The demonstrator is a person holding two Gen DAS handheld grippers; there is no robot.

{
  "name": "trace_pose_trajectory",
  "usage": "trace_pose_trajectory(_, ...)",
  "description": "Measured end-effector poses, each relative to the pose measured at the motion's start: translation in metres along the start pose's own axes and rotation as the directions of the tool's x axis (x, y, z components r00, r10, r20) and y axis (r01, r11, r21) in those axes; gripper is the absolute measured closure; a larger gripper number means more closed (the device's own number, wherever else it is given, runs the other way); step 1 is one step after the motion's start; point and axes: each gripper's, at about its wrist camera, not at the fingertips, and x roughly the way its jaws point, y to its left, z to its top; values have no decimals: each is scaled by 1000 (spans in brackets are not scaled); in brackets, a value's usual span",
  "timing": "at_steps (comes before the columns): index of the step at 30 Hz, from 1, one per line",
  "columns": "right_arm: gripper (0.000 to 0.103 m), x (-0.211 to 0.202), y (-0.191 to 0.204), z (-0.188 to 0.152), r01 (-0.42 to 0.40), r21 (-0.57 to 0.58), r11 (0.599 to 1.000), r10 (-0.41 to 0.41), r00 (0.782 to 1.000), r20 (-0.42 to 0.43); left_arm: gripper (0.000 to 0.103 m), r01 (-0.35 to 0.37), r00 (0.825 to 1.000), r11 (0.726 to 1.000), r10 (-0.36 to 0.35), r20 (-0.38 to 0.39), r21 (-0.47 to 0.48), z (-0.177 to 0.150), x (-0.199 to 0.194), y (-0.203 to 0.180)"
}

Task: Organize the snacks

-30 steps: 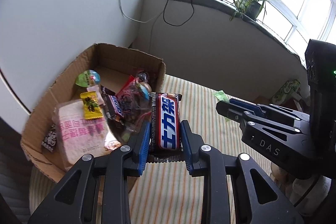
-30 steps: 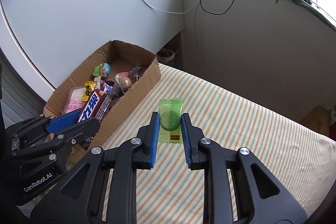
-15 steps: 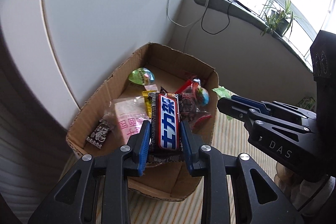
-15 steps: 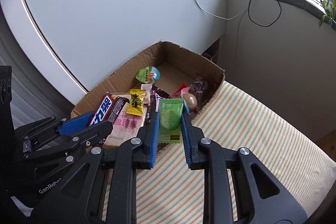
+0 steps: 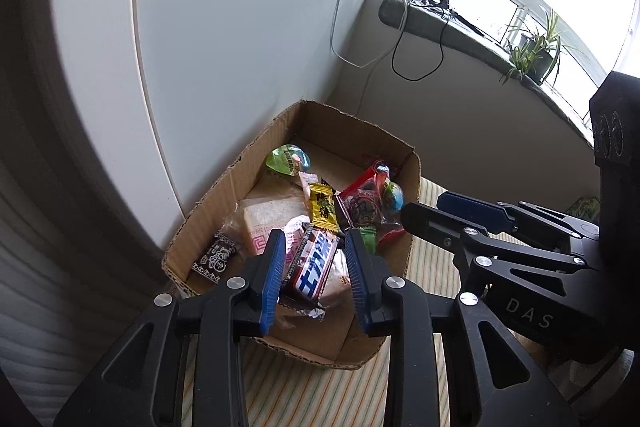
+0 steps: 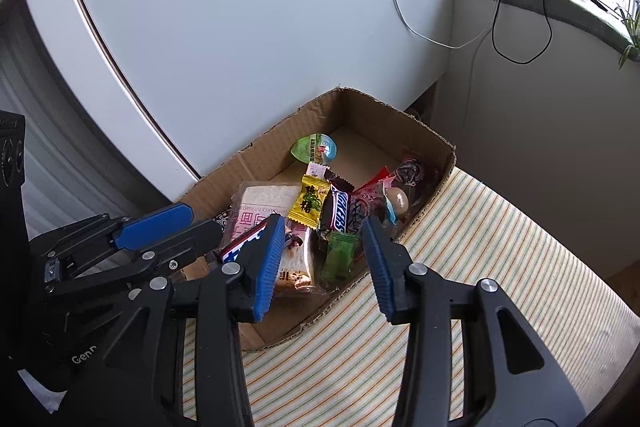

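Box: a shallow brown cardboard box (image 5: 224,195) with ragged cut edges stands on a striped cloth surface (image 6: 500,251), against a white panel (image 6: 240,11).
Left gripper (image 5: 316,267): its jaws are opening over the near end of the box; the red, white and blue chocolate bar (image 5: 314,265) lies between the blue ribbed pads without either pad visibly pressing it.
Chocolate bar: a glossy foil wrapper, long axis running away from the camera and tilted to the right, resting on the clear-wrapped bread packet (image 5: 268,221) below it.
Box contents, left to right in the left wrist view: a small dark patterned sachet (image 5: 216,255), the bread packet, a round green jelly cup (image 5: 287,159) toward the far wall, a yellow candy (image 5: 322,207), and crinkled red and clear bags (image 5: 366,201).
Right gripper (image 6: 324,247): its jaws are opening, standing well apart above the box's right side; the green foil packet (image 6: 339,255) lies loose between them inside the box, long axis pointing away from the camera.
Beside the green packet: a brown Snickers bar (image 6: 339,209) just beyond it.
Background: cables (image 6: 516,27) hang from a windowsill with a potted plant (image 5: 534,51).
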Motion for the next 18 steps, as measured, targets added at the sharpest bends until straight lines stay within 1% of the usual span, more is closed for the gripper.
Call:
trace_pose_trajectory(6,60,-28,6,-4,5,-5,1000,-4,1000,18,74,-7,1000,1000,7,10,0,0,-22,-1)
trace_pose_trajectory(7,56,-34,6,-6,5,-3,1000,-5,1000,23,74,-8,1000,1000,8,10,-3,-1,-25,-2)
trace_pose_trajectory(8,54,-39,7,-7,8,0,1000,-8,999,31,74,-10,1000,1000,10,11,-5,-2,-30,-2)
trace_pose_trajectory(9,52,-46,8,-9,10,3,1000,-10,999,37,69,-12,1000,1000,12,14,-4,-3,-35,-3)
trace_pose_trajectory(10,52,-51,8,-11,9,6,1000,-10,999,41,62,-16,1000,1000,16,18,-1,-4,-39,-5)
trace_pose_trajectory(12,52,-63,9,-15,16,13,1000,-16,999,49,59,-30,999,999,30,36,15,-6,-50,-9)
trace_pose_trajectory(13,50,-69,9,-16,19,16,1000,-20,998,52,59,-38,998,999,37,42,22,-6,-56,-11)
trace_pose_trajectory(14,45,-75,9,-19,22,22,1000,-24,998,59,58,-44,998,999,43,45,24,-7,-61,-13)
trace_pose_trajectory(15,36,-82,8,-21,25,31,999,-27,997,70,55,-50,998,998,49,46,23,-8,-65,-15)
trace_pose_trajectory(16,29,-89,8,-23,27,43,999,-31,996,83,50,-56,997,998,55,49,20,-9,-69,-16)
trace_pose_trajectory(18,26,-101,6,-27,35,65,997,-42,994,98,47,-69,996,998,68,59,14,-11,-78,-19)
